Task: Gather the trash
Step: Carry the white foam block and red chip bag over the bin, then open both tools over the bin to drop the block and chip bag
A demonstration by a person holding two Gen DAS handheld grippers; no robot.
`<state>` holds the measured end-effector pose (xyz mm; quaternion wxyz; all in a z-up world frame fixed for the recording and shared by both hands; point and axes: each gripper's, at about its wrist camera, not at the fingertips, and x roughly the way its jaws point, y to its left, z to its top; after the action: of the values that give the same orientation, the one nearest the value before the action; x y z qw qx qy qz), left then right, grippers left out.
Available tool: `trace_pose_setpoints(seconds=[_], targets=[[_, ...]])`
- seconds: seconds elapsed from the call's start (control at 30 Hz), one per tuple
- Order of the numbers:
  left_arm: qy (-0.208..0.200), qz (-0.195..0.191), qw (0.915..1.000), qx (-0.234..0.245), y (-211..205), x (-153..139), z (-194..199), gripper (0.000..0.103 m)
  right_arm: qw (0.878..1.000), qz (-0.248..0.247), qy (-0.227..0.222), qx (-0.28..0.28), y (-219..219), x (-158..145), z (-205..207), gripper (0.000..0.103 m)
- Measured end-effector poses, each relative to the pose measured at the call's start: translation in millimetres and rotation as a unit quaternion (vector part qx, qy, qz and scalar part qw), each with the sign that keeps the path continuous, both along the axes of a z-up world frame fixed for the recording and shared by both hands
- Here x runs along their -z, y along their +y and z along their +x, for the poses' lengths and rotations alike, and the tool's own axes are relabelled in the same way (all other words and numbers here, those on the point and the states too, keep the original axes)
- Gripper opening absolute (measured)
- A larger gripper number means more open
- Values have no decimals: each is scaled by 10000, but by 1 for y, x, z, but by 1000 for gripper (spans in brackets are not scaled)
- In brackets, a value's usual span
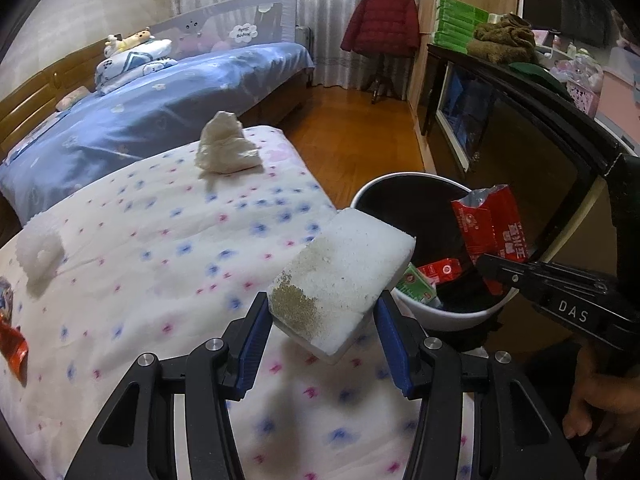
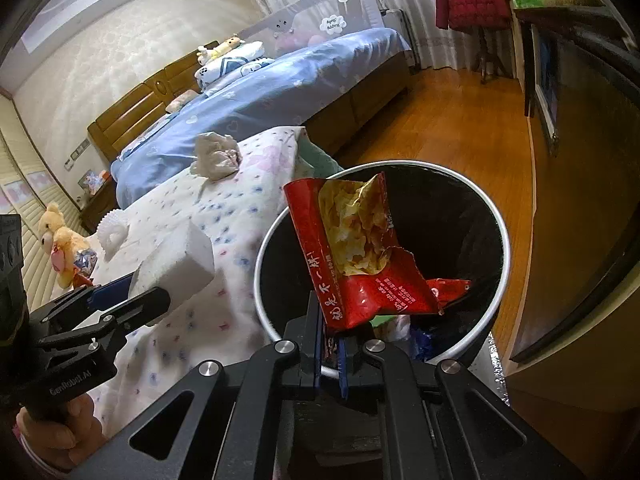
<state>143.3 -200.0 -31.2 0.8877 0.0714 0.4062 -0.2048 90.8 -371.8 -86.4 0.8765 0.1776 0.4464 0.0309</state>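
The left tool (image 1: pixel 322 332) grips a white foam block (image 1: pixel 344 276) with a patch of brownish speckles on one end; its blue-lined pads press on the two sides of the block, and the block juts out above the edge of the bed's white quilt with blue and pink flowers (image 1: pixel 152 248), just beside the bin. The right tool (image 2: pixel 331 354) has its jaws nearly together, pinching the lower corner of a torn-open red snack wrapper (image 2: pixel 352 248) with a crinkled yellowish inside, which hangs over the mouth of the round white bin with a black liner (image 2: pixel 505 256). In the left wrist view the same wrapper (image 1: pixel 490 220) is above the bin's far side, held by the right tool (image 1: pixel 486 262) coming in from the right.

Inside the bin lie a small red carton (image 1: pixel 442 270) and a green-and-white packet (image 1: pixel 416 286).

Further back on the quilt sits a crumpled white tissue wad (image 1: pixel 226 150). Near the left edge is a white ribbed foam sleeve (image 1: pixel 38 250), and a scrap of orange-red wrapper (image 1: pixel 14 350) lies at the very border of the left wrist view.

The bin stands on a wooden floor (image 2: pixel 448 136) between the bed and a dark cabinet (image 1: pixel 520 148).
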Motion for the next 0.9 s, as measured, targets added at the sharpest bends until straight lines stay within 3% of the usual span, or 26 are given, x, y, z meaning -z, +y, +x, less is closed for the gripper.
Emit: trace_pose_setpoints(seconds=[0.7, 0.9], targets=[[44, 147, 9995, 283, -50, 4, 24, 53, 9998, -7, 155, 120, -29, 9, 15, 6], [161, 109, 9994, 286, -55, 10, 33, 54, 9997, -9, 203, 111, -34, 10, 18, 10]])
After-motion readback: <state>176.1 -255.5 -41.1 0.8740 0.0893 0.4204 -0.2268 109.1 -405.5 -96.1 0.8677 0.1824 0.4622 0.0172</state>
